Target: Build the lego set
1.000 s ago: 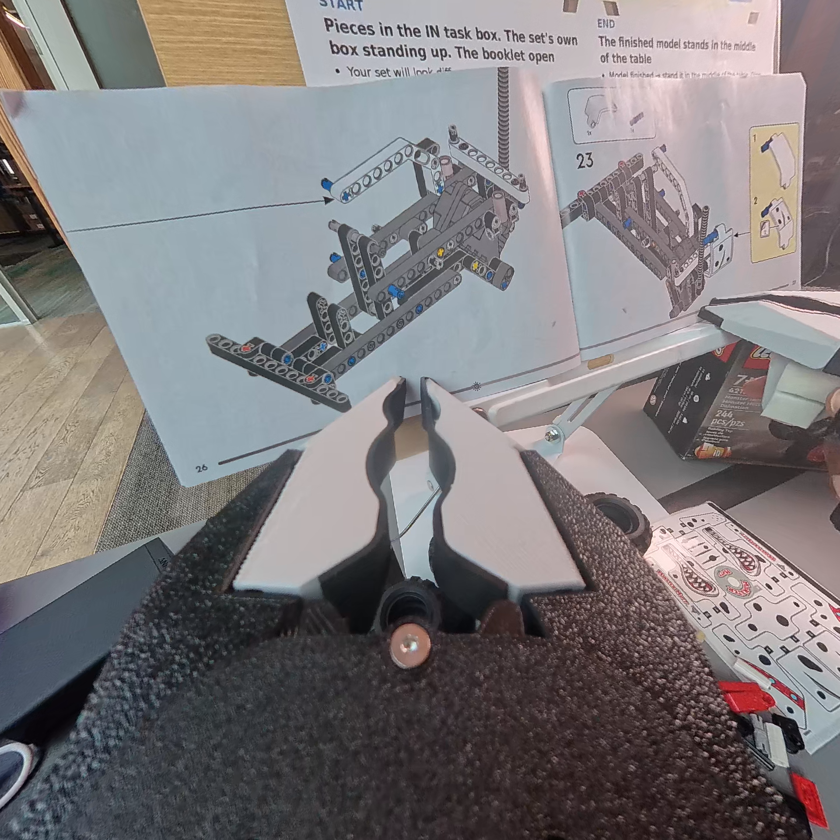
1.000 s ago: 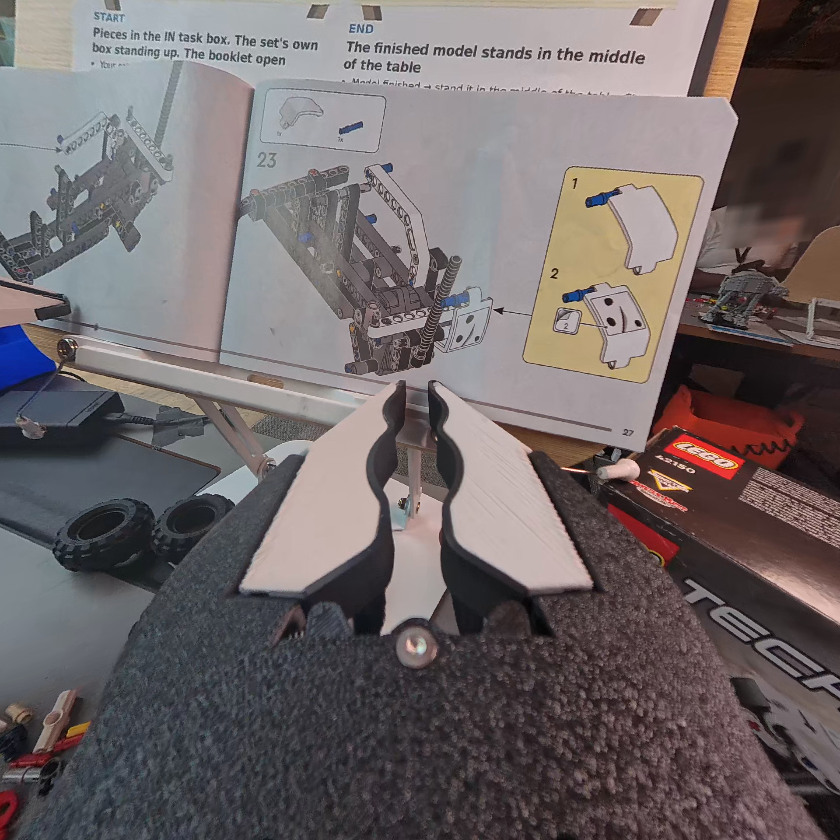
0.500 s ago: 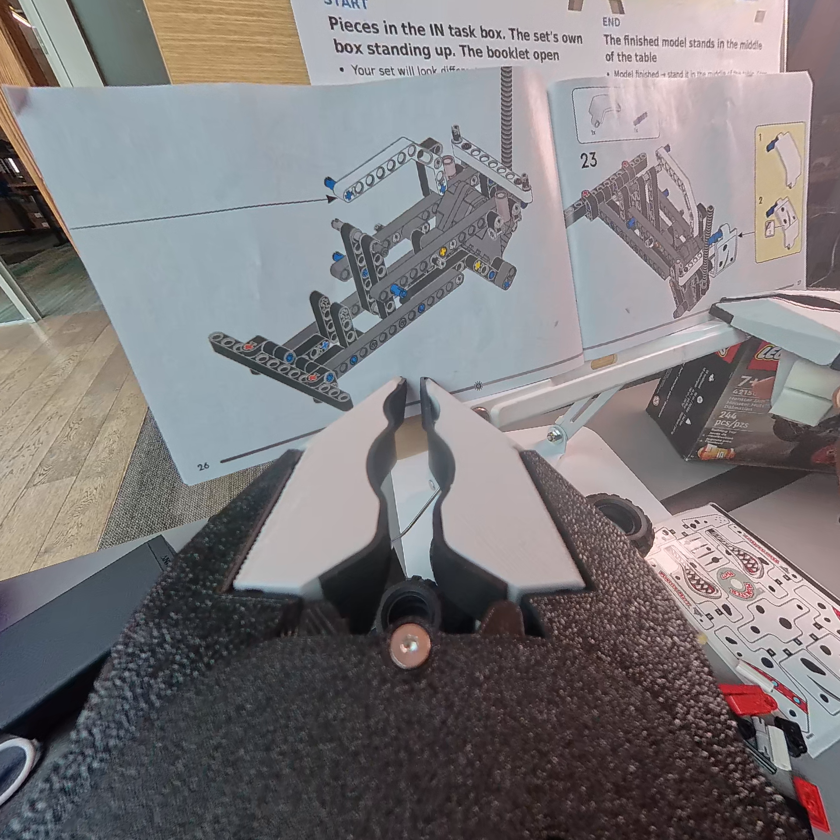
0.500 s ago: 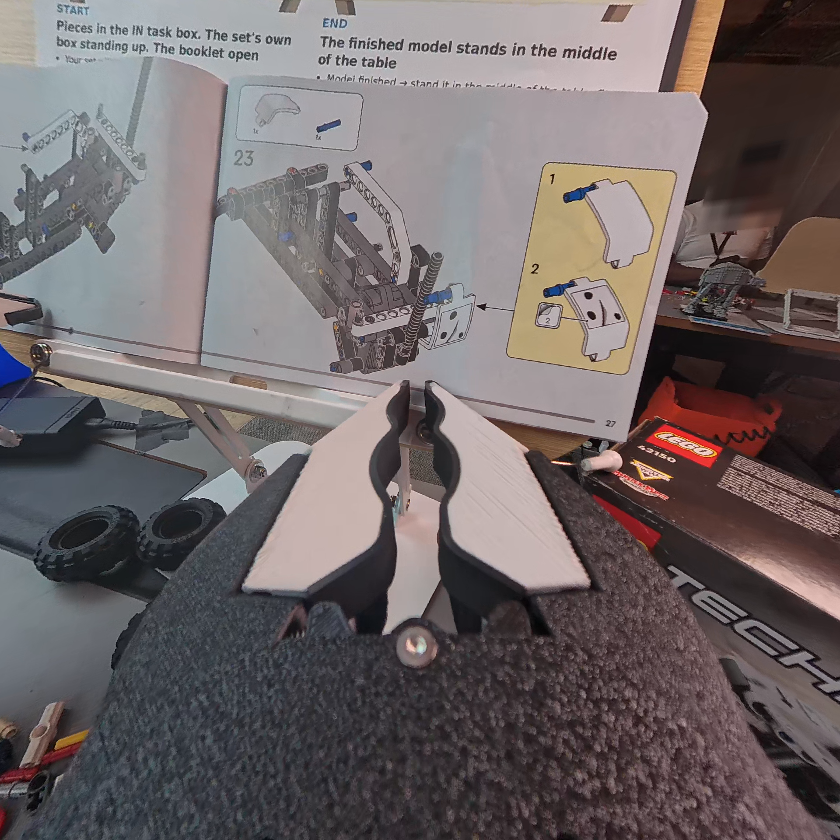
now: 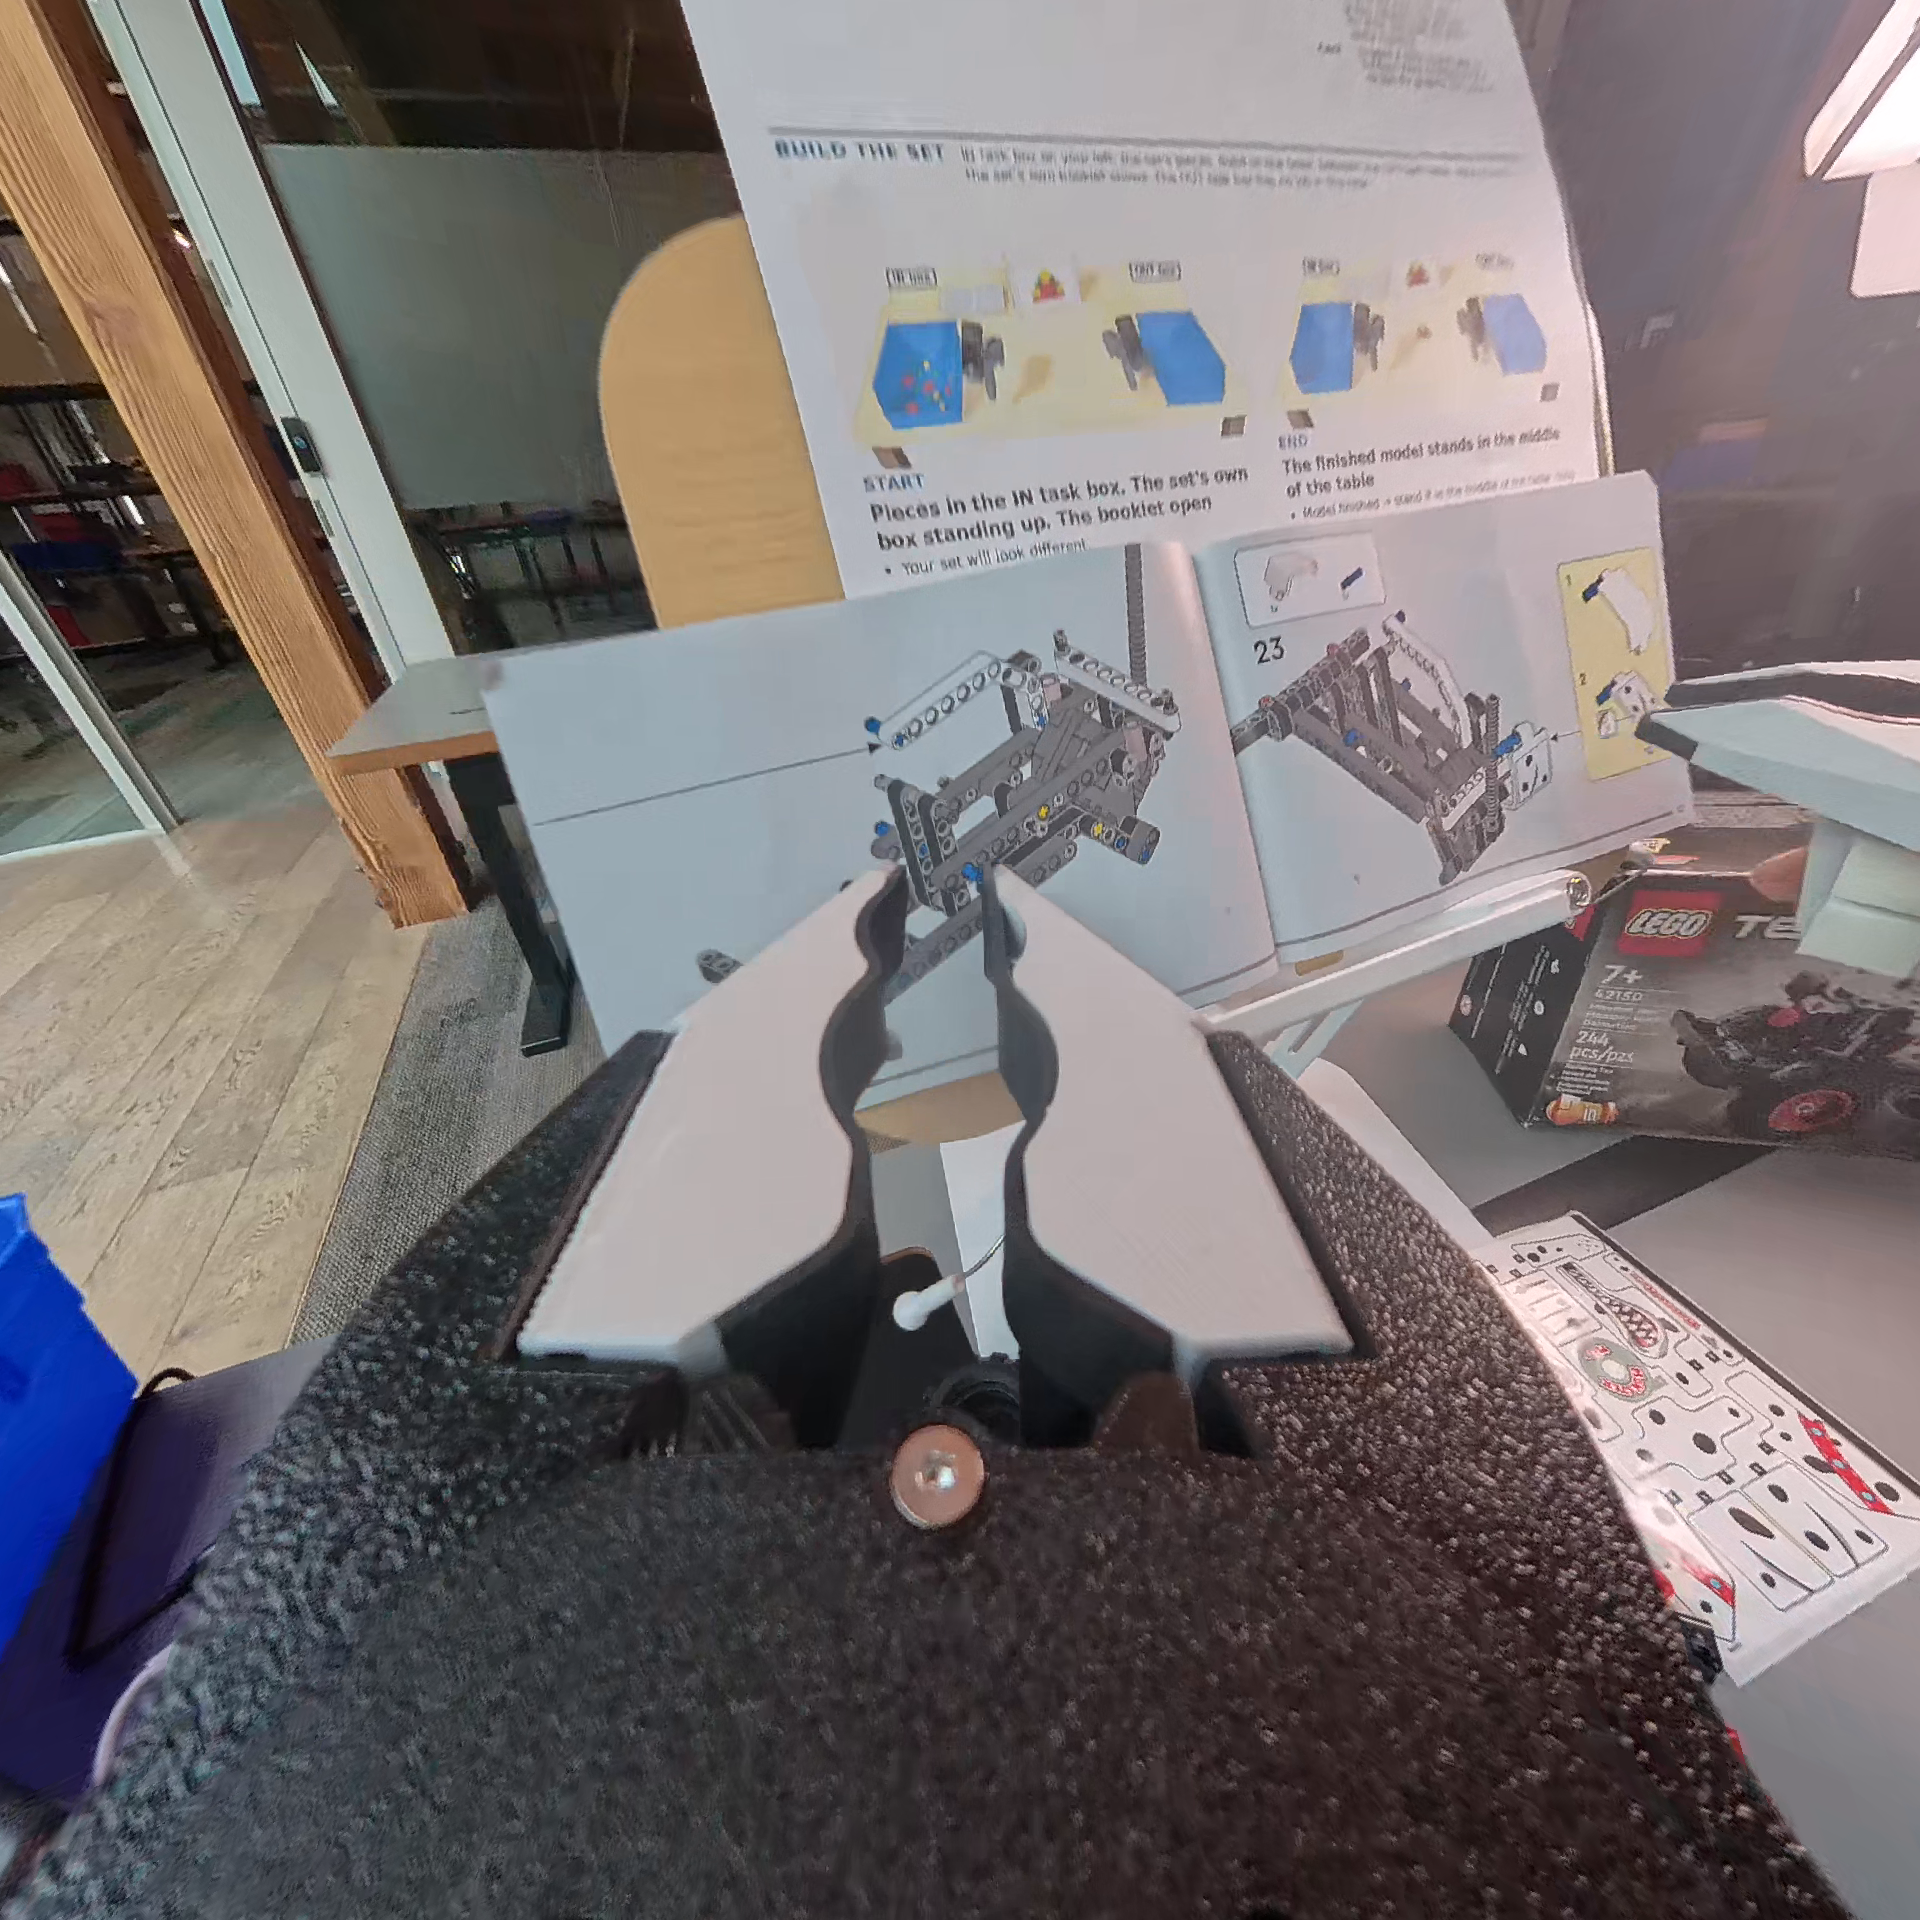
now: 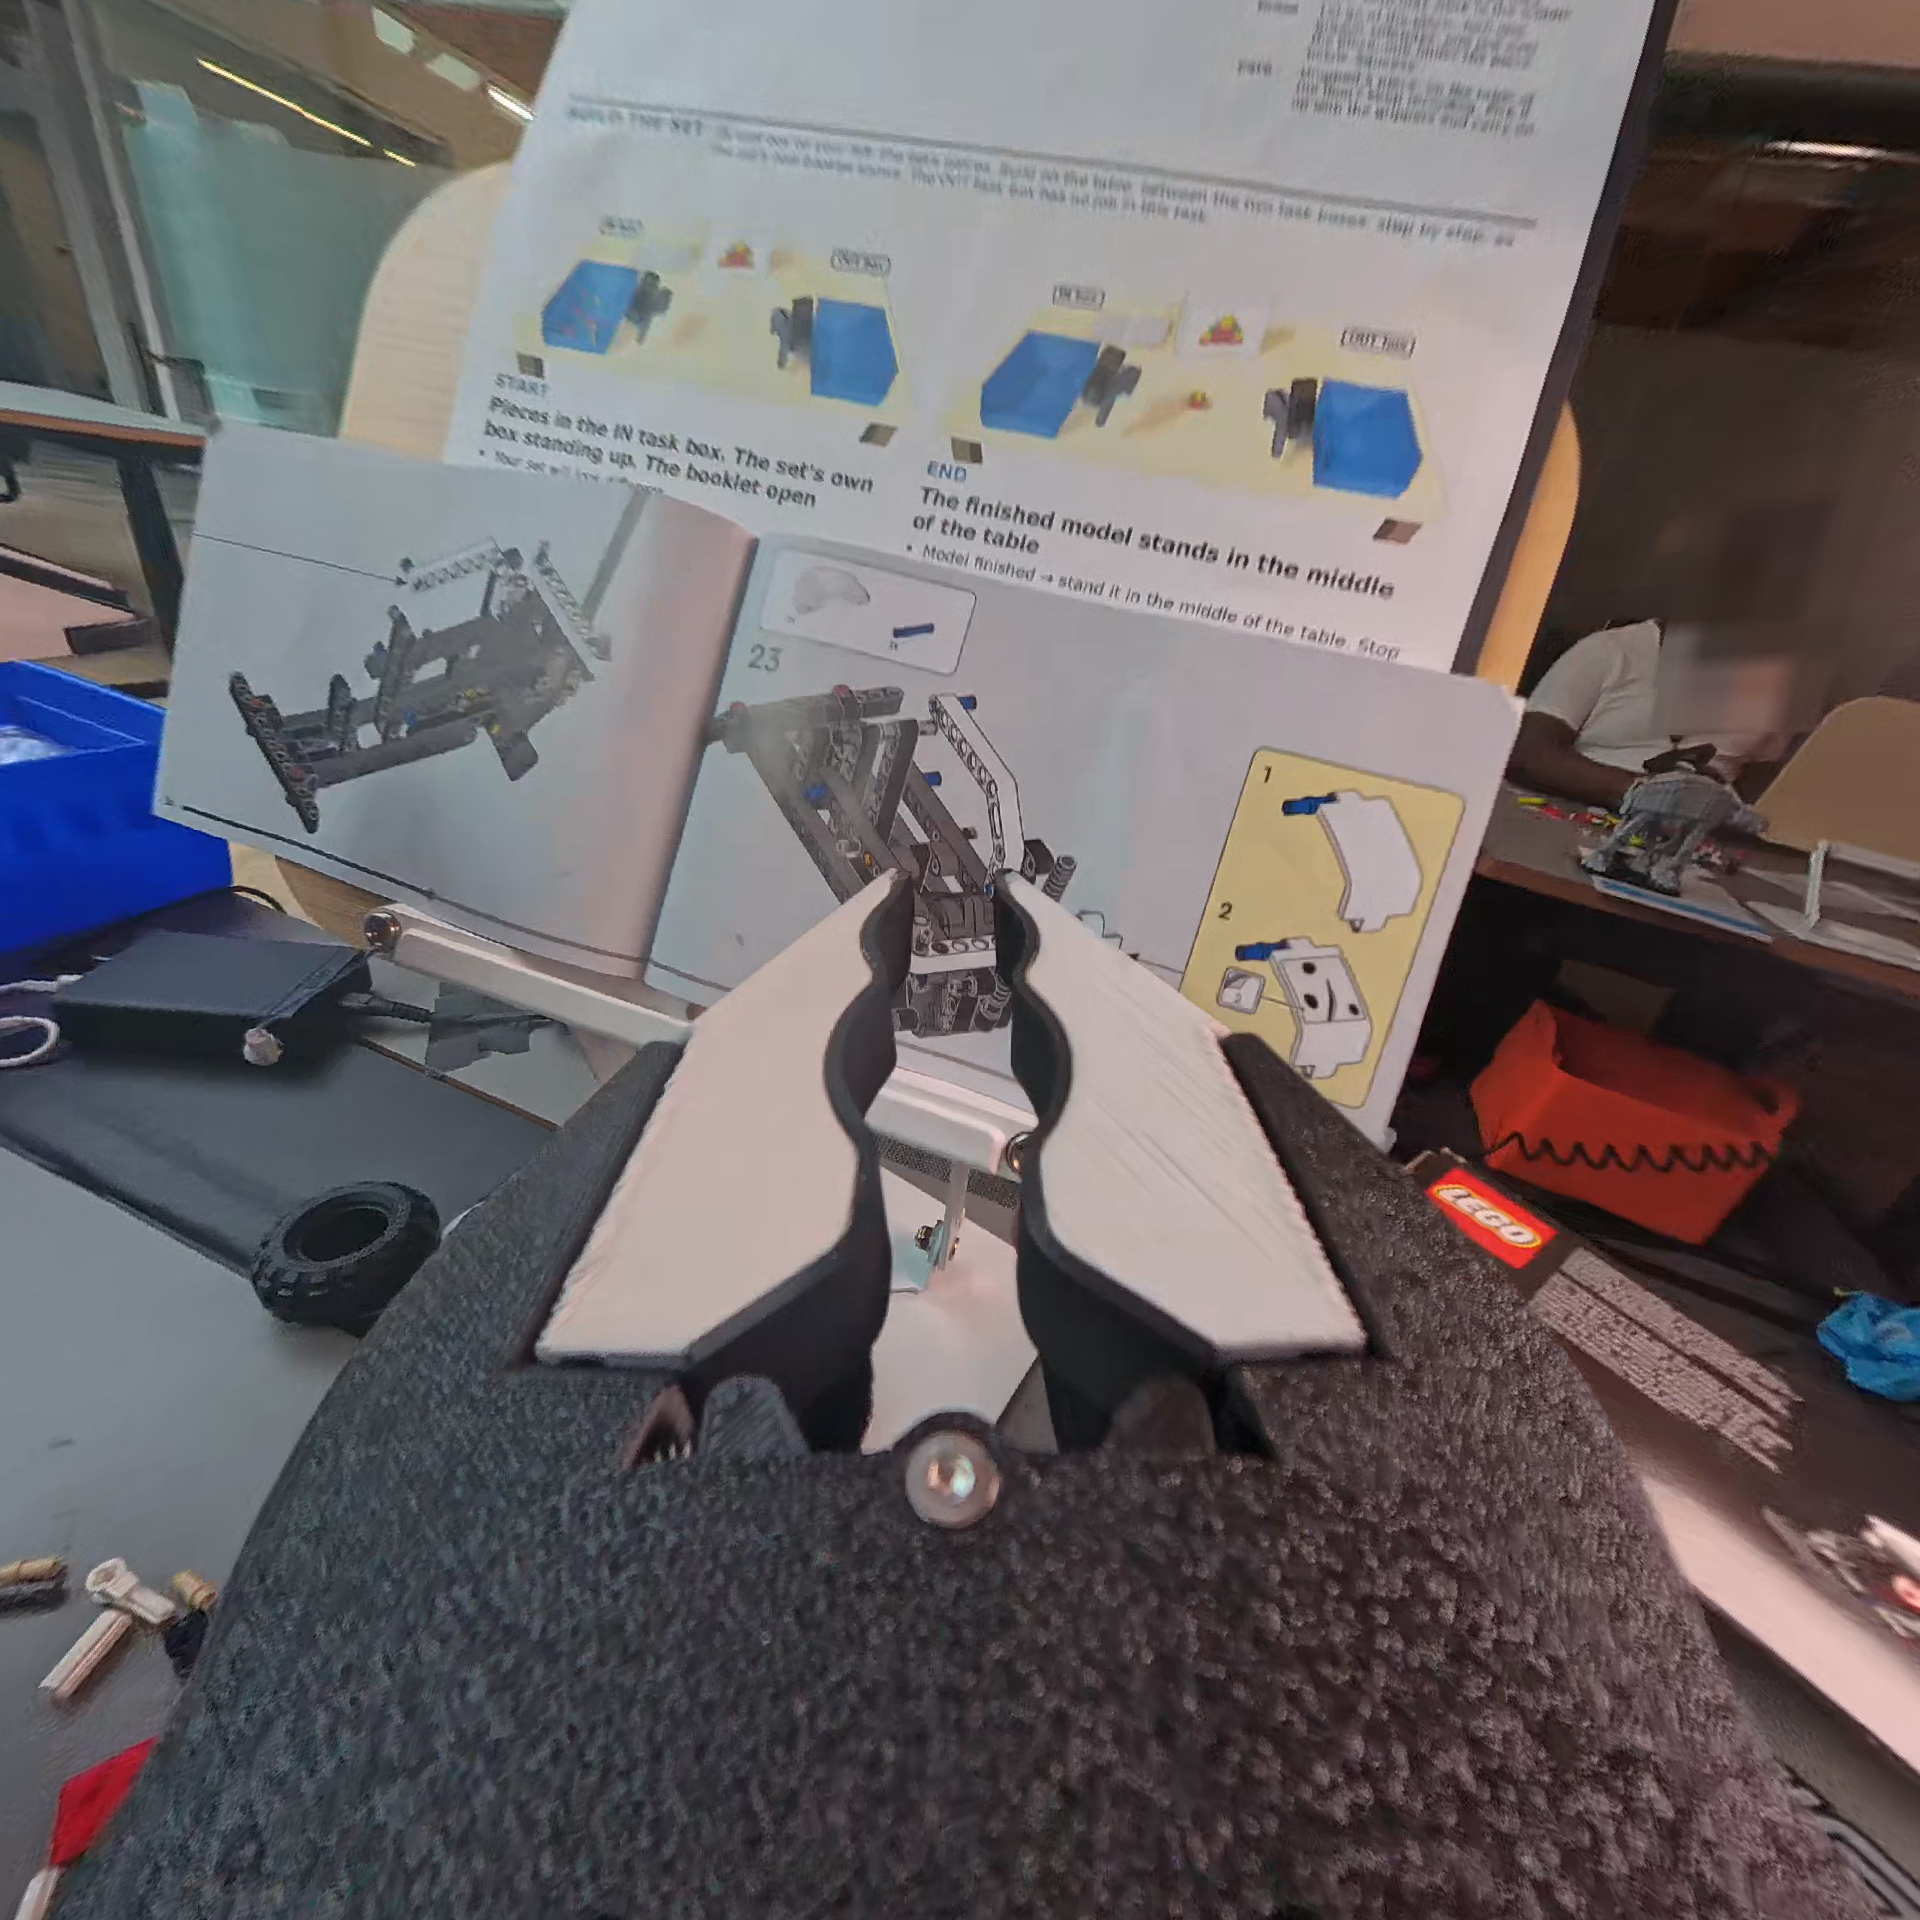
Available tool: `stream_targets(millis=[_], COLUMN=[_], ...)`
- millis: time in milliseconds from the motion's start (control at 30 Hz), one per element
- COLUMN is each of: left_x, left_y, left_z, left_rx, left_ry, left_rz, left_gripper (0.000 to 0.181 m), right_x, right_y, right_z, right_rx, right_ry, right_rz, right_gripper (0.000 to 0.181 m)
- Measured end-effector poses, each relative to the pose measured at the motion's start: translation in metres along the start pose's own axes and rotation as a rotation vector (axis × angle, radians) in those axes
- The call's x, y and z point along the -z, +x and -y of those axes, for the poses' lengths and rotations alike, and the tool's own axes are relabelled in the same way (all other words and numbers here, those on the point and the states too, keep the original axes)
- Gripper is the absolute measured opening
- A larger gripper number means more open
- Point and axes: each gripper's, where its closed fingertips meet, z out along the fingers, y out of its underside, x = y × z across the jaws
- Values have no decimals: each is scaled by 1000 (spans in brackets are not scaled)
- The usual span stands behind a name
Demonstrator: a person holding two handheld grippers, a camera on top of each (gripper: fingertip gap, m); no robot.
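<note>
The open instruction booklet [image 5: 727,790] stands on a white stand [image 5: 1434,935] straight ahead; it also shows in the right wrist view [image 6: 1091,727]. My left gripper [image 5: 940,883] is held in the air in front of it, empty, jaws a narrow gap apart. My right gripper [image 6: 945,883] is also empty, jaws a narrow gap apart, facing the booklet's right page. The right gripper's white finger [image 5: 1787,748] shows at the right edge of the left wrist view. Loose small pieces [image 6: 114,1610] and a red piece [image 6: 99,1787] lie at the lower left of the table.
The black set box [image 5: 1714,997] lies right of the stand, also in the right wrist view [image 6: 1486,1231]. A sticker sheet [image 5: 1704,1455] lies near it. A black tyre [image 6: 348,1252], a black device [image 6: 208,992] and a blue bin [image 6: 73,810] sit left. A poster [image 5: 1143,312] stands behind. Spacing between my two grippers at the tips: around 20 cm. My left tips are roughly 25 cm from the red piece [image 6: 99,1787].
Both grippers have pulled back and tilted up, so more of the poster shows. Both pairs of jaws have opened a little from nearly closed.
</note>
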Motion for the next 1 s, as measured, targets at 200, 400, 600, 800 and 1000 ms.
stream_targets(millis=[200,400,600,800,1000], left_x=[64,146,210,246,269], left_y=[3,31,72,125,149], left_z=[32,24,-8,-52,-85], left_rx=[-30,-30,81,70,64], left_ry=[65,65,32,-52,-48], left_rz=[-19,-118,-248,-389,-572], left_gripper=[16,21,25,37,44], right_x=[70,161,234,275,314], right_y=[-16,-43,-53,-75,-118], right_z=[43,23,-20,-43,-61], right_rx=[75,42,-83,-163,-62], right_ry=[66,-12,-76,-75,-135], right_rz=[111,292,358,456,775], right_gripper=[16,19,33,46,55])
